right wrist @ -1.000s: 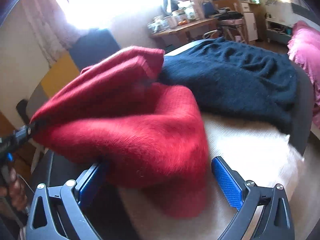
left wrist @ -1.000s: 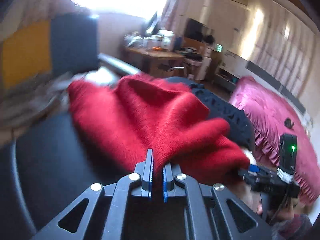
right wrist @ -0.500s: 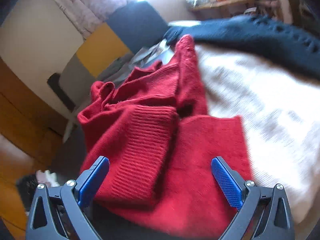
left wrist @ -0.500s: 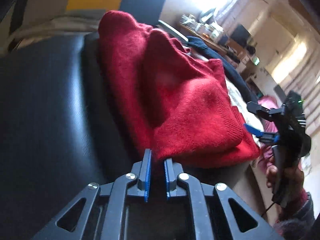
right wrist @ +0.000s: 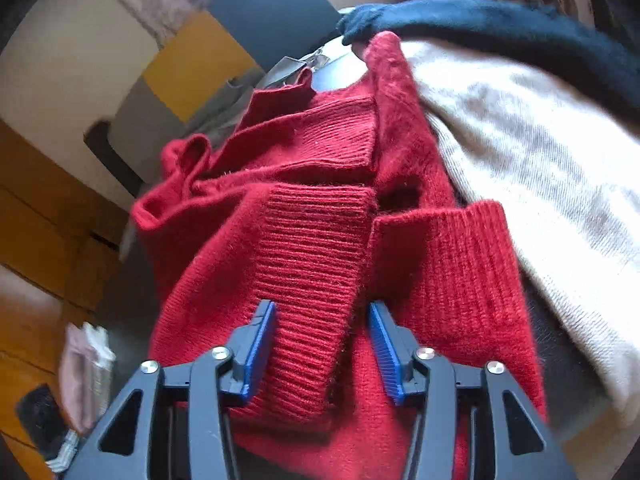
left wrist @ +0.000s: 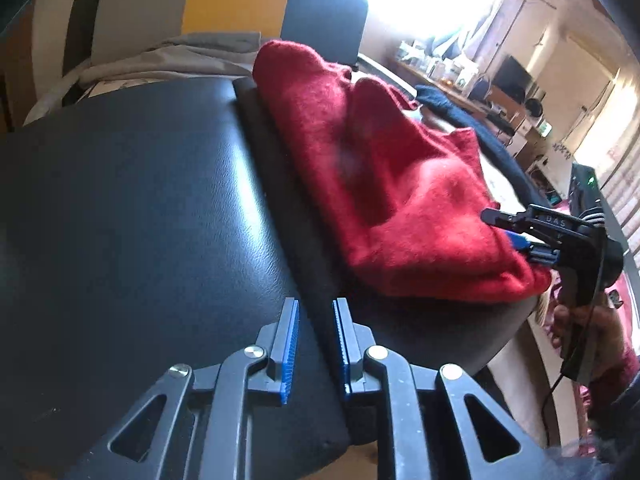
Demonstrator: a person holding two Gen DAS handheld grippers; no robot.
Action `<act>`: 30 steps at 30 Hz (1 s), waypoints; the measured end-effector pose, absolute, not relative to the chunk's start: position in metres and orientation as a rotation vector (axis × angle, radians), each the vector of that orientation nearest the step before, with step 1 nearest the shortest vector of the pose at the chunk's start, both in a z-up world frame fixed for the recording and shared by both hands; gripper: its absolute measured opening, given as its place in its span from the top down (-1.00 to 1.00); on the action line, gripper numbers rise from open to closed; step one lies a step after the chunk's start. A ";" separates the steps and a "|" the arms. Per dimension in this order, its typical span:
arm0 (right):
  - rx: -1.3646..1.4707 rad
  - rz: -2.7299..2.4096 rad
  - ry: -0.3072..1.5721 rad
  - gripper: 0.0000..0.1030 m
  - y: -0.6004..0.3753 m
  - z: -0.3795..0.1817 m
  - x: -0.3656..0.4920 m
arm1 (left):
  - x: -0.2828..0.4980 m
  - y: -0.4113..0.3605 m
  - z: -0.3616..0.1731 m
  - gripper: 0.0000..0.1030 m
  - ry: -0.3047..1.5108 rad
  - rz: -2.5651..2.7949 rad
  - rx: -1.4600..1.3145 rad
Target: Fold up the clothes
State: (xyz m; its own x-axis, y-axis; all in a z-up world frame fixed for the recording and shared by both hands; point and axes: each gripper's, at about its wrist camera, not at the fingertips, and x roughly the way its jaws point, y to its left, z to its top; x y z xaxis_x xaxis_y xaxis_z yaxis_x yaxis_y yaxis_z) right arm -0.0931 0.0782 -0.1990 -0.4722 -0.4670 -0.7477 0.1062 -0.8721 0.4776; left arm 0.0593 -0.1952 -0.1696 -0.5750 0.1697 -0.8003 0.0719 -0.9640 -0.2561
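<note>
So the red sweater [left wrist: 404, 200] is being left bunched up on the black leather surface [left wrist: 132, 208], right along its far edge, with ribbed cuffs and hem folded over each other on top as seen from the right wrist view.

The left gripper [left wrist: 316, 344] is being held just above the black leather, a bit back from the sweater and not touching it. Its blue pads [left wrist: 290, 348] are being kept slightly apart with nothing between them, so it's basically parted and empty.

The right gripper [right wrist: 322, 350] is being pushed in over the sweater's near edge, and a ribbed cuff [right wrist: 316, 280] is being straddled by the two blue pads [right wrist: 260, 352]. The jaws are partly spread, with gaps showing on both sides of the cuff, so nothing is actually being pinched. From the left wrist view the same gripper [left wrist: 516, 236] is seen poking at the sweater's right end.

A cream knit garment [right wrist: 540, 184] is lying just beside the sweater, touching it, and a navy sweater [right wrist: 500, 28] is being draped behind that. A yellow-and-grey cushion [left wrist: 236, 0] is sitting in the background.
</note>
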 end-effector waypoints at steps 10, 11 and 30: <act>1.404 -2.400 -0.363 -1.00 0.050 -0.205 -0.085 | 0.071 -0.207 -0.188 0.68 -0.417 2.763 -1.557; 1.407 -2.401 -0.348 -1.00 0.047 -0.206 -0.085 | 0.074 -0.211 -0.190 0.68 -0.443 2.759 -1.557; 1.401 -2.547 -0.096 0.20 0.025 -0.194 -0.060 | 0.091 -0.220 -0.194 0.63 -0.492 2.786 -1.476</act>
State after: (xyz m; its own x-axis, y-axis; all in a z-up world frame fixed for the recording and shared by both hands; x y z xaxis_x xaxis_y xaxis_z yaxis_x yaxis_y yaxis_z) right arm -0.0601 0.0247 -0.1943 -0.5154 -0.2336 -0.8245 0.1706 -0.9708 0.1684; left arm 0.0908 -0.2196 -0.1941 -0.5709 0.0992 -0.8150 0.1857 -0.9513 -0.2459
